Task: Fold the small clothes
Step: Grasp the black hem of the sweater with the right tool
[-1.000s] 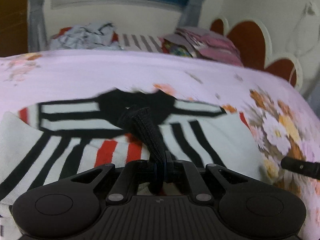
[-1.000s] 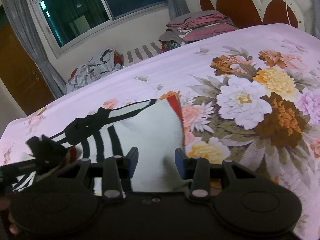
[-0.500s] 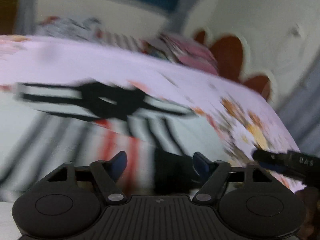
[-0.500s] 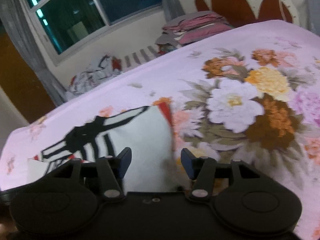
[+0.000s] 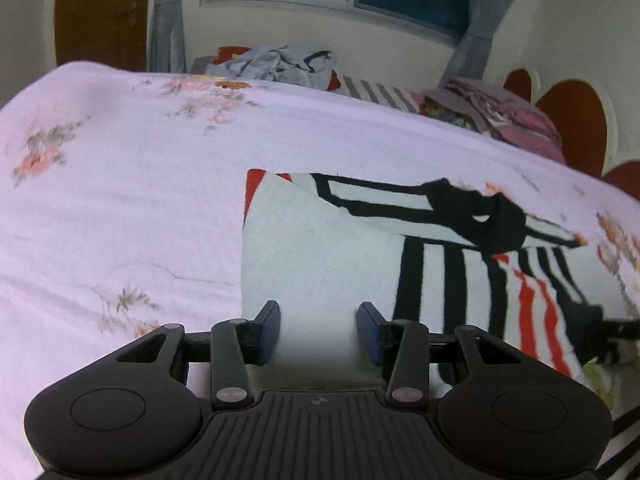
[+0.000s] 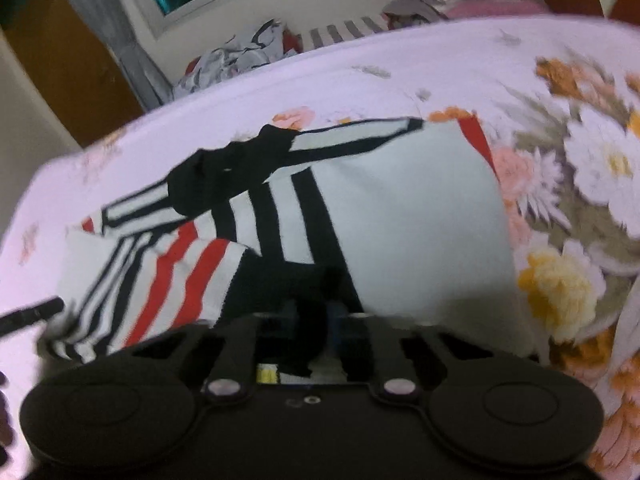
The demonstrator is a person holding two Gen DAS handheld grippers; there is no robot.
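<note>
On floral bedsheet lies striped garment, partly folded. Left gripper jaws just closing, still apart over white panel. Right gripper pinched together, seemingly on garment's black hem.

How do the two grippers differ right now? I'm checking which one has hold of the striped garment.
The left gripper is open, its blue pads apart over the white panel of the striped garment, pressing nothing; its jaws have just been closing. The right gripper has just closed to shut, pinching a dark fold at the garment's near edge. The left sits at the garment's plain white side, the right at its striped middle. Both point down at the floral bedsheet.
</note>
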